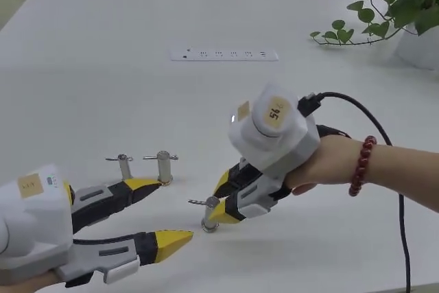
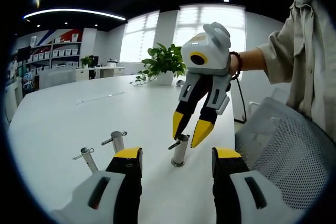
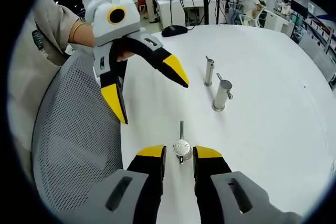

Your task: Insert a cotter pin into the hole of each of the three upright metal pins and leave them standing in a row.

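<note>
Right gripper view shows pin (image 3: 182, 149) top; head view, power strip (image 1: 224, 54).

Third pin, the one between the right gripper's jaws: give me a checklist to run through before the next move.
1. Third pin upright: ok.
2. Cotter pin in it: ok, sticks out sideways.
3. Left pin and middle pin upright, each with something through its top: ok.
4. All three in a row: not ok, third pin seems to stand off the others' line.
5. Right gripper open around third pin: ok.
6. Left gripper clear of middle pin: cannot tell, one jaw tip lies right beside it.
</note>
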{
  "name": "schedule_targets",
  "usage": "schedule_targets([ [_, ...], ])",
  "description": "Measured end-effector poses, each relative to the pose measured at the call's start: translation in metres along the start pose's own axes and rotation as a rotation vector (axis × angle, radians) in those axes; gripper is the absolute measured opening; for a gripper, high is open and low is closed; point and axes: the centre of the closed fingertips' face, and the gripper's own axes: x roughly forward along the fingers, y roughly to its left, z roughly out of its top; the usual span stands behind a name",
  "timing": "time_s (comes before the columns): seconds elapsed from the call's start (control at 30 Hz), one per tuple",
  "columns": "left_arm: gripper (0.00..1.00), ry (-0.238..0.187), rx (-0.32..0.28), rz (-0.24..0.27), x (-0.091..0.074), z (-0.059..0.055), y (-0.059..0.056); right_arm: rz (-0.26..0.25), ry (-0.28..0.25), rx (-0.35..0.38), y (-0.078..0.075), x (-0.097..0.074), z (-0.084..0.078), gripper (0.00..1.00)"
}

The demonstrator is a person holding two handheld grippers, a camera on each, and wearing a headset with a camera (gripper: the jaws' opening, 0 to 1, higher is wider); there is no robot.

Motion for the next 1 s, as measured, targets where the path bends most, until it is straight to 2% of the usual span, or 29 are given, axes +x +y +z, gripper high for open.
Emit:
schedule_targets([
  [0.43,0.52,-0.012,-0.012,0.034,-0.007,0.002,0.003,-0.04,-0.05,0.021,-0.001,0.005,0.003,0.21],
  [1.0,0.49,-0.011,-0.022,0.052,-0.012,0.002,0.006,-0.065,-0.047,-0.005,-0.003,0.01,0.002,0.15],
])
